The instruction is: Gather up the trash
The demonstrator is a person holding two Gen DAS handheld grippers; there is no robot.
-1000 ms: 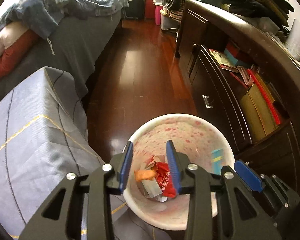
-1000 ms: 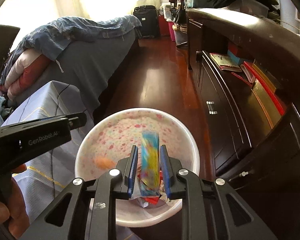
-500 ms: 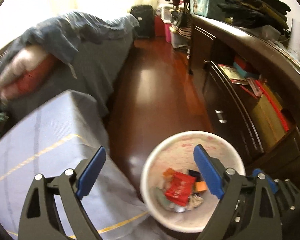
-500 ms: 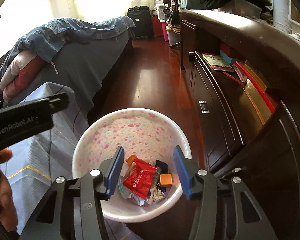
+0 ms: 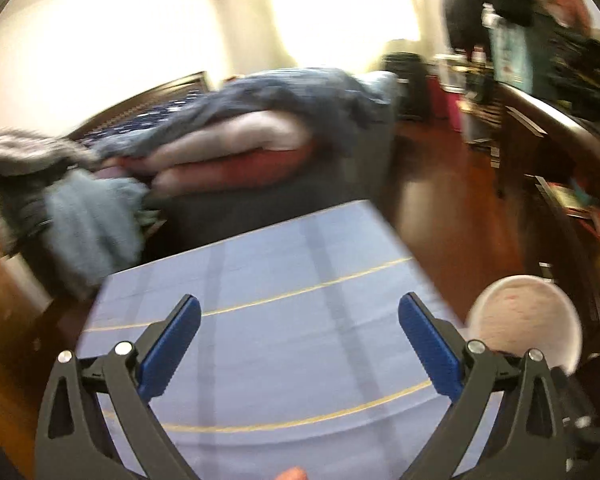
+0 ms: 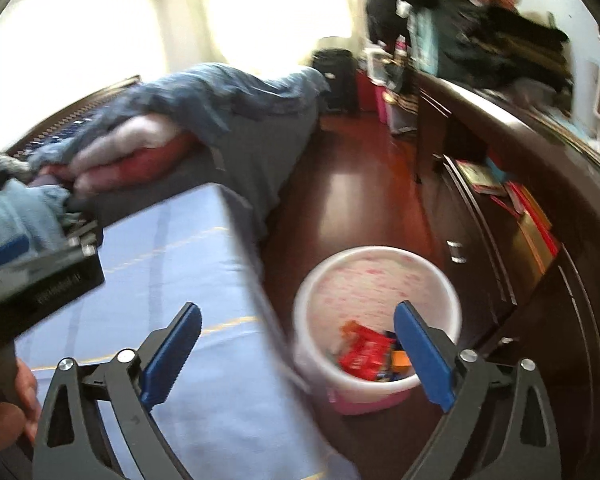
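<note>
The left gripper (image 5: 299, 328) is a black plastic frame of two triangular cut-out arms, each tipped with a ribbed blue finger pad (image 5: 171, 346) and pinned by round silver screws (image 5: 123, 347). The right gripper (image 6: 298, 338) is built the same. In the right wrist view, the left gripper's black body (image 6: 40, 280) bears blurred white lettering.

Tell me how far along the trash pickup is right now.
Done: wrappers already lie in the white bin on the floor. In hand: nothing; the left tongs and right tongs are both opening with nothing between them. Left: no loose trash shows on the blue cloth, though both views are blurred.
</note>
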